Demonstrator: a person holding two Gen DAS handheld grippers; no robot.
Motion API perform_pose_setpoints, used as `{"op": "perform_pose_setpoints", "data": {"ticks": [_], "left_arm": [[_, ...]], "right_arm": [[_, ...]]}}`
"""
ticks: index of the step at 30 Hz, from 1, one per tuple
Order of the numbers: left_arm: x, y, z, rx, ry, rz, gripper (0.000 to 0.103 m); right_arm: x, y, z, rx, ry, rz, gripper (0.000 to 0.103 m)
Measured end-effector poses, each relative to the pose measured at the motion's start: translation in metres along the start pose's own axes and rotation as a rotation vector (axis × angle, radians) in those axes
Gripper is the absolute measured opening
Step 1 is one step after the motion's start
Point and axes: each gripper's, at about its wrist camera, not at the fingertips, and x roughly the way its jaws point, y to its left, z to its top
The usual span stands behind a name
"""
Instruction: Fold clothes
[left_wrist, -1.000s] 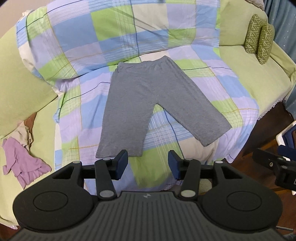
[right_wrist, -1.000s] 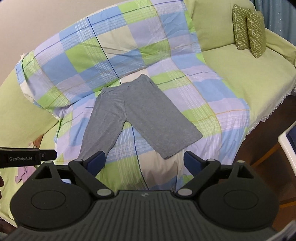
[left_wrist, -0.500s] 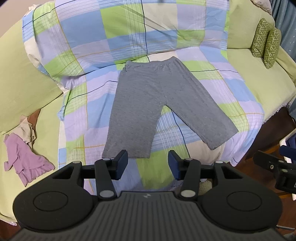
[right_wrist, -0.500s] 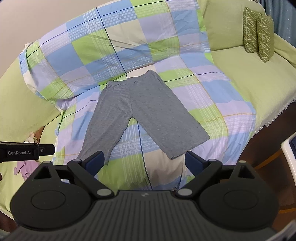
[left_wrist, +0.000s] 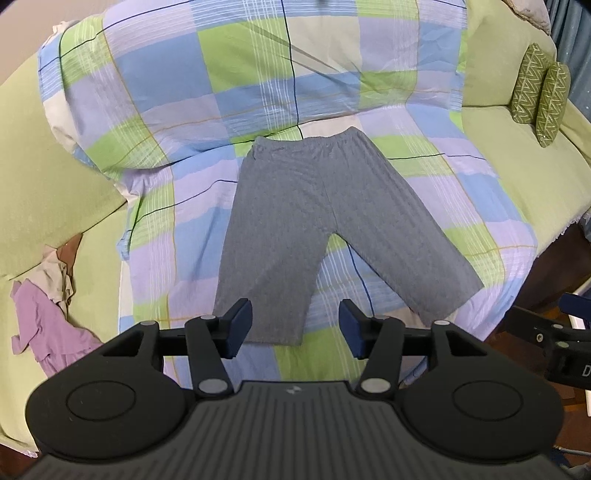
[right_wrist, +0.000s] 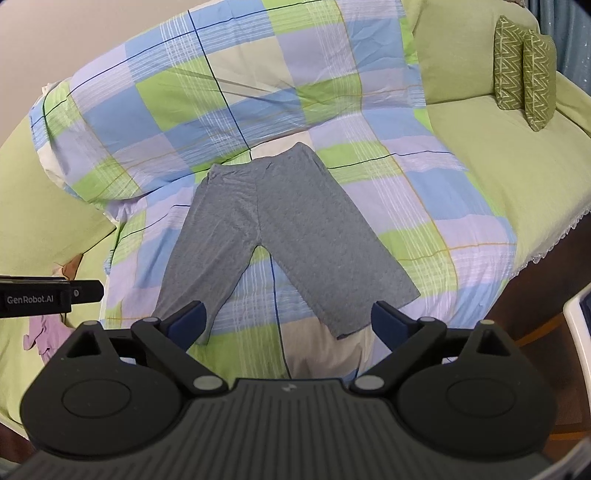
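- On the checked sheet (left_wrist: 207, 77) draped over the green sofa (left_wrist: 517, 177), a pair of grey trousers (left_wrist: 306, 218) lay flat, with the waistband toward the backrest and the two legs spread apart toward the front edge.
- The trousers showed no fold; the leg on the left of the view ran nearly straight down, while the other angled out to the right.
- The left tool (left_wrist: 295, 328) hovered above the front of the sofa with its jaws parted by a moderate gap and nothing between them; its blue-padded fingertips (left_wrist: 240, 326) appeared over the hem of the nearer leg, though contact with the cloth could not be judged.
- The right tool (right_wrist: 288, 325) stood with its jaws spread wide and empty, its fingertips (right_wrist: 384, 321) framing both hems from above.
- Each tool showed at the edge of the other's view: the right one at the far right of the left wrist view, the left one as a black bar marked GenRobot.AI at the left of the right wrist view.
- A crumpled lilac garment (left_wrist: 48, 328) lay on the sofa seat to the left, well apart from the trousers, beside a pale cloth (left_wrist: 55, 273).
- Two green patterned cushions (left_wrist: 539, 92) stood side by side at the far right end of the sofa.
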Motion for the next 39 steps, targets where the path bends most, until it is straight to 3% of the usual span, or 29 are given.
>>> {"op": "perform_pose_setpoints", "data": {"ticks": [4, 10, 15, 17, 21, 24, 26, 29, 34, 39], "left_arm": [[0.011, -0.005, 0.013, -0.019, 0.010, 0.014, 0.059], [0.070, -0.036, 0.044, -0.087, 0.062, 0.060, 0.071], [0.146, -0.091, 0.054, -0.190, 0.145, 0.061, 0.071], [0.175, -0.123, 0.054, -0.235, 0.208, 0.067, 0.071], [0.219, -0.184, 0.047, -0.308, 0.248, 0.064, 0.071], [0.252, -0.224, 0.041, -0.347, 0.265, 0.076, 0.071], [0.273, -0.248, 0.044, -0.327, 0.253, 0.095, 0.071], [0.298, -0.274, 0.055, -0.281, 0.239, 0.132, 0.068], [0.329, -0.290, 0.071, -0.265, 0.240, 0.182, 0.053], [0.344, -0.287, 0.083, -0.259, 0.239, 0.215, 0.048]], "right_arm": [[0.025, -0.019, 0.020, -0.019, 0.037, 0.020, 0.096], [0.063, -0.048, 0.051, -0.048, 0.096, 0.052, 0.096], [0.117, -0.106, 0.094, -0.089, 0.204, 0.094, 0.097], [0.149, -0.138, 0.119, -0.119, 0.257, 0.114, 0.097], [0.222, -0.193, 0.169, -0.195, 0.358, 0.190, 0.097], [0.271, -0.204, 0.185, -0.241, 0.444, 0.294, 0.082], [0.297, -0.202, 0.187, -0.257, 0.498, 0.342, 0.051], [0.336, -0.198, 0.191, -0.282, 0.579, 0.415, 0.048], [0.401, -0.193, 0.198, -0.323, 0.714, 0.536, 0.048], [0.465, -0.188, 0.204, -0.362, 0.849, 0.658, 0.034]]}}
